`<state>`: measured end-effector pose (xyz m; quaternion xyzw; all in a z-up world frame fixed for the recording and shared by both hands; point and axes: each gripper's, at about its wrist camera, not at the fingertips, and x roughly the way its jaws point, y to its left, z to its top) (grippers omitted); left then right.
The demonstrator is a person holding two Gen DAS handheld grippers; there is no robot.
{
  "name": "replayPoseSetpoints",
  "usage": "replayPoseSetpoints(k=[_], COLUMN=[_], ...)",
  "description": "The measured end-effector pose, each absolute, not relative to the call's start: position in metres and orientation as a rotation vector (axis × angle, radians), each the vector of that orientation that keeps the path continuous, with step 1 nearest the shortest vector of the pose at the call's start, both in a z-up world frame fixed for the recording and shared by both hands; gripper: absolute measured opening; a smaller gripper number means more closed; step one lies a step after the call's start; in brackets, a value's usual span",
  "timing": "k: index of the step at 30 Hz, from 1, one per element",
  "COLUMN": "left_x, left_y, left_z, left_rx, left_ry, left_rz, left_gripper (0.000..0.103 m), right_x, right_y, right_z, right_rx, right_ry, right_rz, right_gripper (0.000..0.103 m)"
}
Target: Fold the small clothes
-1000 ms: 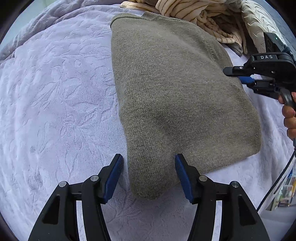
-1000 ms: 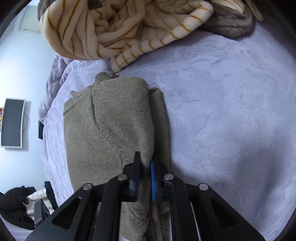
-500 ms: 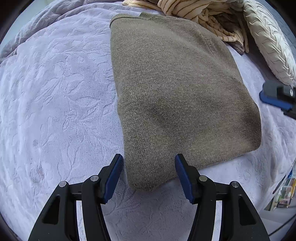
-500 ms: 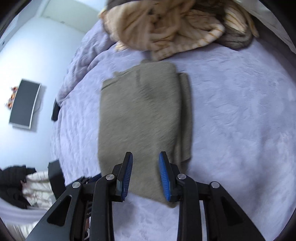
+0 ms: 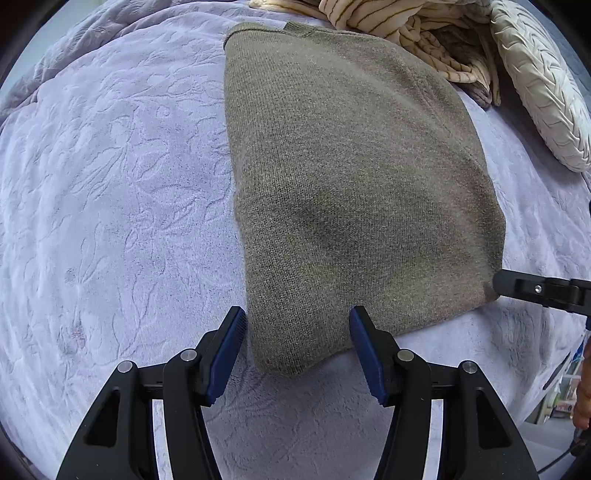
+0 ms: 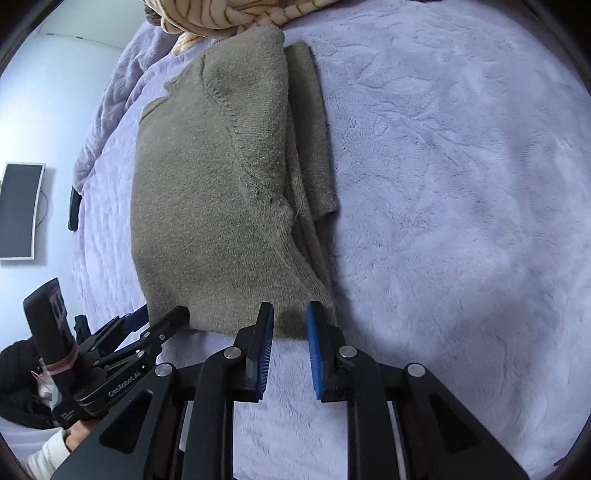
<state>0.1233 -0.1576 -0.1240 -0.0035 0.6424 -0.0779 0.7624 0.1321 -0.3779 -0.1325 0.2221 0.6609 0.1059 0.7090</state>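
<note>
Lying folded on the lavender bedspread [image 5: 110, 206] is the olive-brown knit sweater [image 5: 351, 184], its long body stretching away from both cameras toward a heap of cream striped clothing [image 5: 399, 22] at the far end. In the left wrist view, the left gripper [image 5: 297, 325] is hovering at the sweater's near rounded corner with its jaws spread wide; the blue pads [image 5: 231, 343] are sitting on either side of that corner, and whether they are touching the knit cannot be told. A pale textured pillow [image 5: 543, 92] is resting at the upper right, beside the striped heap. The tip of the right gripper [image 5: 517, 286] is poking in from the right edge, just beside the sweater's near right corner.

In the right wrist view, the right gripper [image 6: 290, 328] is hanging at the sweater's near edge [image 6: 229, 184] with its jaws parted by a modest gap and nothing between them. A narrower folded layer is showing along the sweater's right side. The left gripper [image 6: 155, 321] is appearing at the lower left, at the sweater's near left corner. A dark monitor [image 6: 18, 210] is hanging on the wall at the far left.
</note>
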Motion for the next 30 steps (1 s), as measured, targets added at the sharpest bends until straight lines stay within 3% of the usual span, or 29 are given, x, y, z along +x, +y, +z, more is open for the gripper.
replayPoseSetpoints(k=[5,9,17,18,19,20,21,26,30], left_x=[0.121,0.12,0.117,0.116,0.117,0.117,0.118,0.128,0.144], left_y=[-0.155,-0.151,-0.145,-0.143,-0.14,-0.137,-0.133,-0.115,-0.099], left_z=[-0.12,-0.116,-0.108,-0.106,-0.103,-0.1,-0.097,-0.092,-0.102], left_rx=[-0.021,-0.033,-0.039,-0.05,-0.063,-0.081,-0.098,-0.179,-0.269], left_ry=[1.404,1.413,1.394,1.382,1.369,1.358,1.346,1.339,1.384], left_rz=[-0.168,-0.174,-0.158,-0.152,-0.145,-0.135,-0.127,-0.115,-0.11], left_gripper=[0.06,0.06,0.06,0.061,0.069,0.094,0.102,0.102,0.102], right_x=[0.128,0.124,0.126,0.127,0.127,0.129,0.129,0.14,0.157], right_y=[-0.38,-0.382,-0.388,-0.388,-0.387,-0.386,-0.388,-0.388,-0.389], right_z=[-0.121,-0.115,-0.117,-0.116,-0.116,-0.114,-0.113,-0.109,-0.107], right_rx=[0.498,0.495,0.506,0.504,0.501,0.497,0.494,0.479,0.481], right_ry=[1.467,1.464,1.471,1.472,1.471,1.468,1.465,1.451,1.424], right_rz=[0.232,0.228,0.223,0.223,0.224,0.227,0.229,0.239,0.265], right_gripper=[0.023,0.033,0.035,0.04,0.043,0.049,0.052,0.054,0.076])
